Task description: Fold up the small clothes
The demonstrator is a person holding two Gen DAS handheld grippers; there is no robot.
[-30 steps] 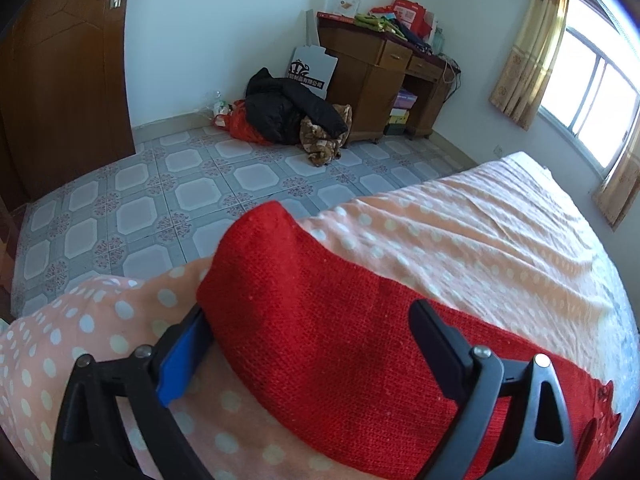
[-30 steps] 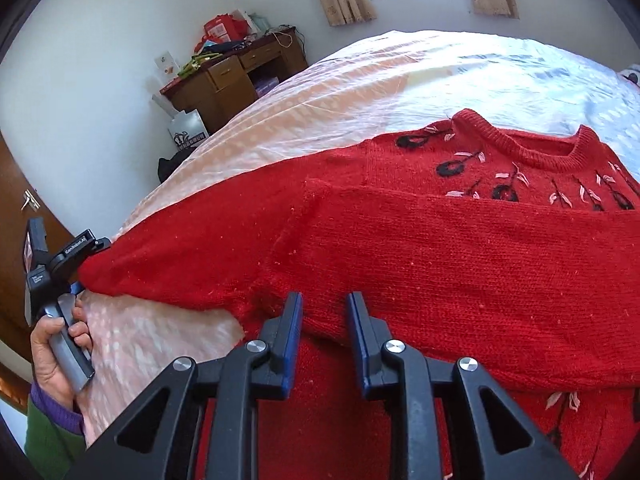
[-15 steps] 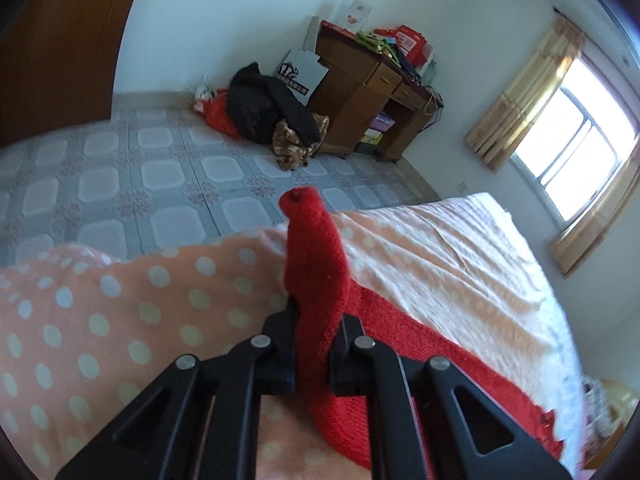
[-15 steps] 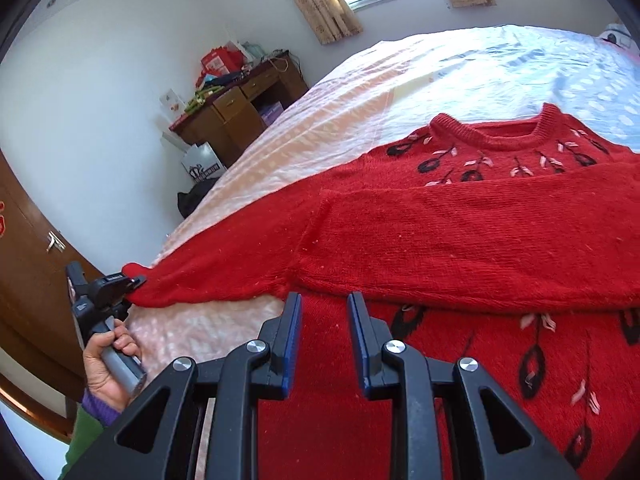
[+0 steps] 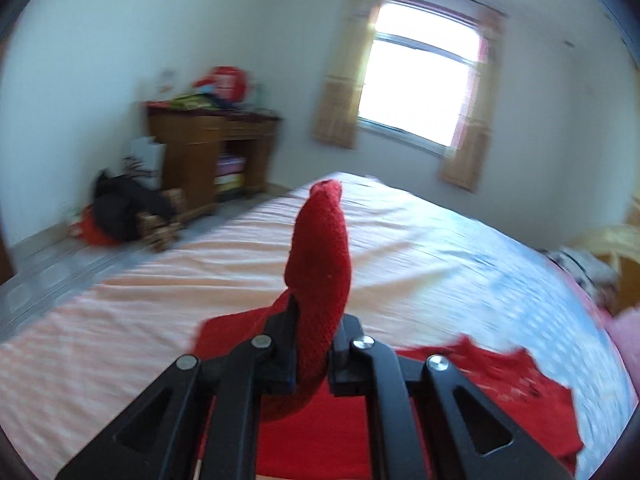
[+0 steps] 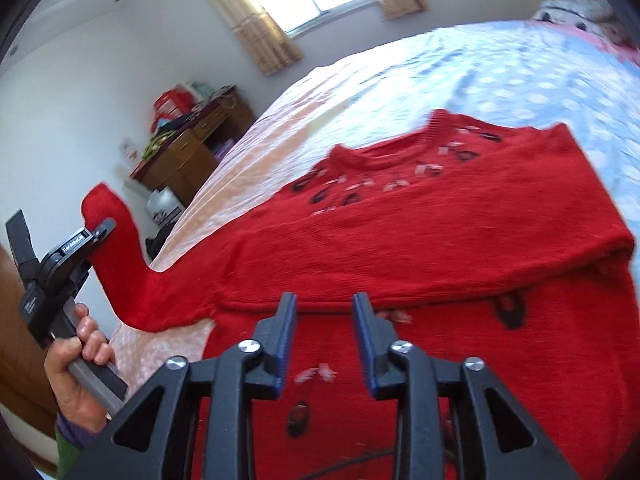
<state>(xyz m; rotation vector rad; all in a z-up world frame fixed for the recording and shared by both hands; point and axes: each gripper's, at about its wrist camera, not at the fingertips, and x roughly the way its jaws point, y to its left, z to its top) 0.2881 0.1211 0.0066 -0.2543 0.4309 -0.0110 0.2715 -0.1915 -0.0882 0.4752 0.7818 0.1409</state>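
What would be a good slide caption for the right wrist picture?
Left gripper lifts the red sweater by its sleeve off the bed while the empty right gripper opens above it.

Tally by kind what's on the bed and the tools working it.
Red sweater: 1
Grippers, left shut on the sleeve, right opening, nothing between its fingers: 2
Bed: 1
Total: 4
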